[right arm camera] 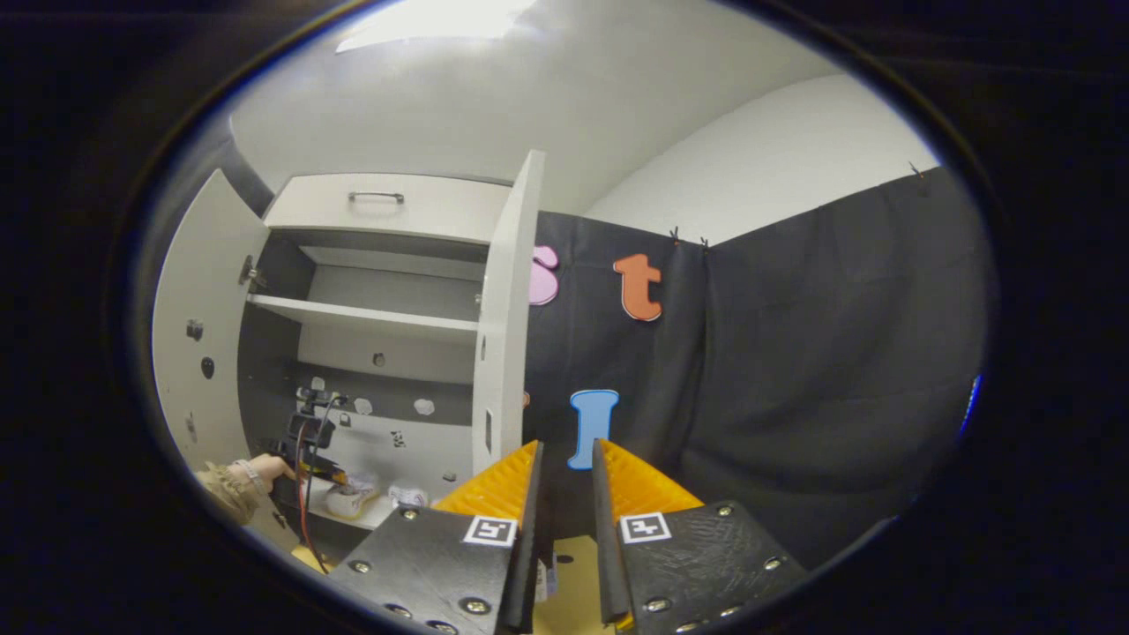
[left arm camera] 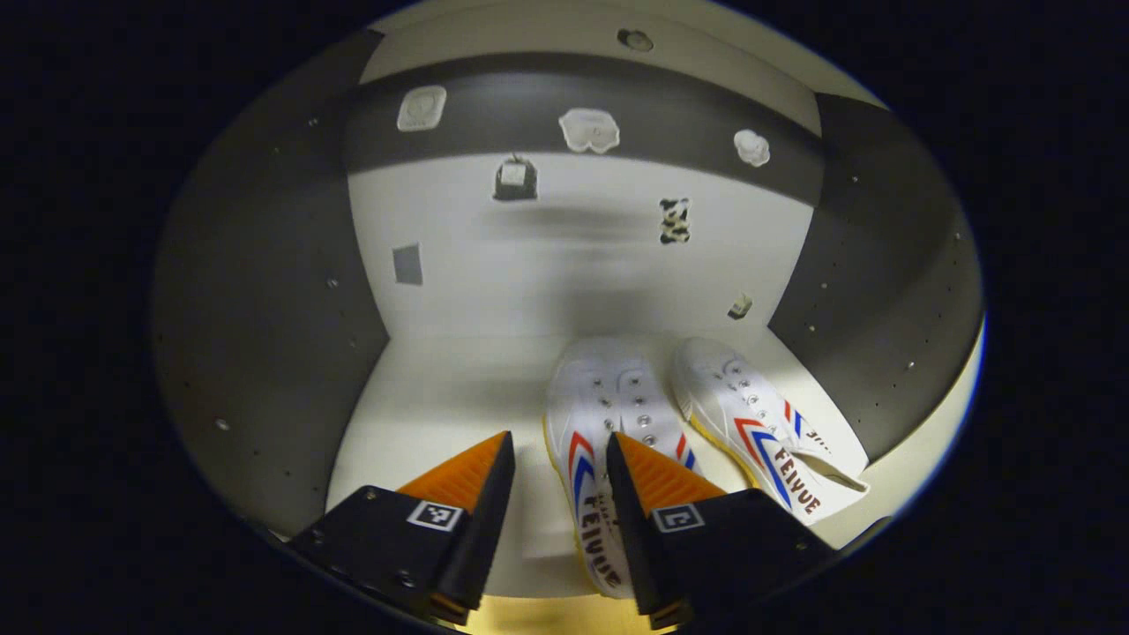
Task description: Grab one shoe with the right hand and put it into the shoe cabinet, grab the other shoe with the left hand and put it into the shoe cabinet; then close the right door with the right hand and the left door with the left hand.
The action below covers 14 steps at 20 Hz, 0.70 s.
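Two white shoes with red and blue stripes lie side by side on the shoe cabinet's bottom board [left arm camera: 432, 397], toes to the back. The nearer shoe [left arm camera: 617, 397] lies just beyond my left gripper [left arm camera: 560, 441], which is open and presses on nothing; the other shoe [left arm camera: 758, 423] is to its right. From outside, the right gripper view takes in the shoe cabinet [right arm camera: 370, 317] with both doors swung open, the shoes [right arm camera: 353, 498] low inside, and a hand [right arm camera: 265, 467] holding the left gripper there. My right gripper [right arm camera: 566, 445] hangs in front of the booth wall, its fingers a narrow gap apart and empty.
The right door [right arm camera: 507, 335] stands edge-on just left of my right gripper. The left door [right arm camera: 198, 353] is open at far left. A drawer with a handle [right arm camera: 375, 198] tops the cabinet. Dark side walls [left arm camera: 265, 291] flank the compartment.
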Each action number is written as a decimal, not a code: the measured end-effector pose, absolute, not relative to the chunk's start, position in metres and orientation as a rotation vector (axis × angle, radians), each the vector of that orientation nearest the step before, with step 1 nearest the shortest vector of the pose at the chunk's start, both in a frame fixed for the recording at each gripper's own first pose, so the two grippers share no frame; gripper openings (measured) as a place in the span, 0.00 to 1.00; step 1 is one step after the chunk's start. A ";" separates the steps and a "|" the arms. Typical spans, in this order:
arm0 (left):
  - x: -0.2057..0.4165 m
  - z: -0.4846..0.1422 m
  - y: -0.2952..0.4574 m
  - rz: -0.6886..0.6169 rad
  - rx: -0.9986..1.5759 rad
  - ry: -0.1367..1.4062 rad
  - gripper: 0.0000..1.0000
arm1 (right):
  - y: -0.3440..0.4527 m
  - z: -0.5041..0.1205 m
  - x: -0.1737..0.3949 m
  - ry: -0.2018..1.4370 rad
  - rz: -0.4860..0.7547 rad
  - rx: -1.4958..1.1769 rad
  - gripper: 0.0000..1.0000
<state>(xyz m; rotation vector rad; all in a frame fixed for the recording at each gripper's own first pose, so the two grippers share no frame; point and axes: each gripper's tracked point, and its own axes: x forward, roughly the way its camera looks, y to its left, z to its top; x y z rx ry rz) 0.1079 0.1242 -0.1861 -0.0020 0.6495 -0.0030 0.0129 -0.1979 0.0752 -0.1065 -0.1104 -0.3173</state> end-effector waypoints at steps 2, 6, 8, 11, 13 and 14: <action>0.098 -0.156 0.123 0.003 0.005 0.573 0.77 | -0.209 0.070 0.013 -0.099 -0.319 -0.092 0.28; 0.058 -0.084 0.118 0.020 0.000 0.373 0.91 | -0.226 0.062 0.018 -0.082 -0.310 -0.075 0.33; 0.032 -0.058 0.118 0.035 0.014 0.306 0.98 | -0.232 0.058 0.022 -0.066 -0.289 -0.069 0.38; -0.010 -0.026 0.109 0.030 0.035 0.238 0.97 | -0.241 0.060 0.031 -0.067 -0.260 -0.068 0.48; -0.038 -0.013 0.107 0.041 0.040 0.219 0.97 | -0.245 0.061 0.038 -0.069 -0.231 -0.052 0.64; -0.053 -0.009 0.105 0.045 0.038 0.217 0.97 | -0.245 0.062 0.041 -0.071 -0.210 -0.039 0.72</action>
